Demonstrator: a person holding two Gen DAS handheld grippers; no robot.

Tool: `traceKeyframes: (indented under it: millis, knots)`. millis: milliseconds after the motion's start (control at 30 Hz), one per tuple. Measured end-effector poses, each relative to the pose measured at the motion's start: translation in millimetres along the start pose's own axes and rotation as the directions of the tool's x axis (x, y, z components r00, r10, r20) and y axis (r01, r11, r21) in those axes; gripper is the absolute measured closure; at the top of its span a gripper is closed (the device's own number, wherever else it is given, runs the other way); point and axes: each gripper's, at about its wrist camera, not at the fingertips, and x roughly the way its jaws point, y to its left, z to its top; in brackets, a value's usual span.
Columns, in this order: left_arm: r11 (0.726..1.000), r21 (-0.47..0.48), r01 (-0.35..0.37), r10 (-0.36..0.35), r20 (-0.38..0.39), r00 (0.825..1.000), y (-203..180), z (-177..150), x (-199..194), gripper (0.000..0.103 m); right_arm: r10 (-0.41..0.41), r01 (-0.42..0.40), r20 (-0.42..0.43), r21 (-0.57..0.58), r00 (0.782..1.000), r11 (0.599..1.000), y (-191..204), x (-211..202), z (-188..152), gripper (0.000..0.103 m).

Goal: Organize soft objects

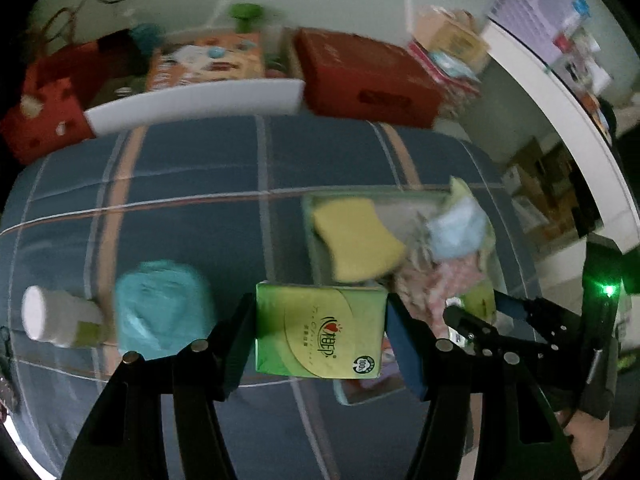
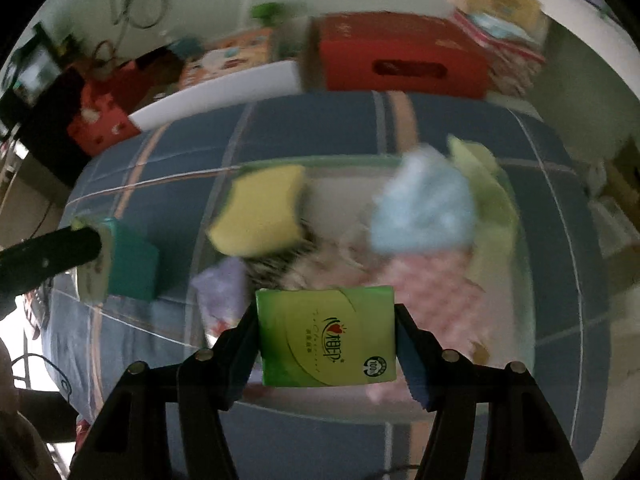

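My left gripper (image 1: 320, 332) is shut on a green tissue pack (image 1: 320, 332), held above the blue plaid bedcover (image 1: 200, 168). My right gripper (image 2: 326, 340) is shut on a second green tissue pack (image 2: 326, 340), held over a clear bin (image 2: 520, 280). The bin (image 1: 316, 248) holds a yellow sponge (image 2: 260, 208), a light blue cloth (image 2: 424, 212), a pink checked cloth (image 2: 432, 288), a pale green cloth (image 2: 488, 184) and a lilac packet (image 2: 220, 284). The sponge (image 1: 356, 236) and blue cloth (image 1: 456, 228) also show in the left wrist view. The right gripper appears at the right of the left wrist view (image 1: 480, 316).
A teal roll (image 1: 164, 304) and a white bottle (image 1: 56, 316) lie on the bed at left. A white tray (image 1: 192, 104), red boxes (image 1: 368, 76) and a printed box (image 1: 204, 60) line the far edge. A white shelf (image 1: 560, 92) stands at right.
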Motion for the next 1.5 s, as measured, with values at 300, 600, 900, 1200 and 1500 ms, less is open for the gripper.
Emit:
traceKeyframes:
  millis: [300,600,900,1200,1500]
  knots:
    - [0.998,0.058,0.036,-0.032,-0.073,0.997,-55.4,-0.8,47.9,0.038,-0.015,0.017,-0.052,0.043,0.999,0.999,-30.2,21.9,-13.1,0.037]
    - [0.997,0.024,0.079,-0.076,-0.085,0.993,-51.3,2.8,53.4,0.024,-0.010,0.010,-0.026,0.023,1.000,1.000,-17.8,20.8,-6.0,0.025]
    - [0.998,-0.051,0.025,-0.025,-0.002,1.000,-2.7,-28.4,24.3,0.014,-0.033,0.033,0.012,0.040,0.999,0.999,0.4,6.5,-31.4,0.008]
    - [0.988,-0.076,-0.131,0.137,0.083,0.987,38.8,-90.5,1.4,0.014,-0.017,0.010,0.065,0.101,0.998,0.995,19.8,-4.4,-70.9,0.007]
    - [0.979,-0.092,-0.181,0.188,0.078,0.979,61.6,-124.3,-7.5,0.014,-0.098,0.093,0.094,0.055,0.991,0.994,39.4,-20.5,-80.5,0.007]
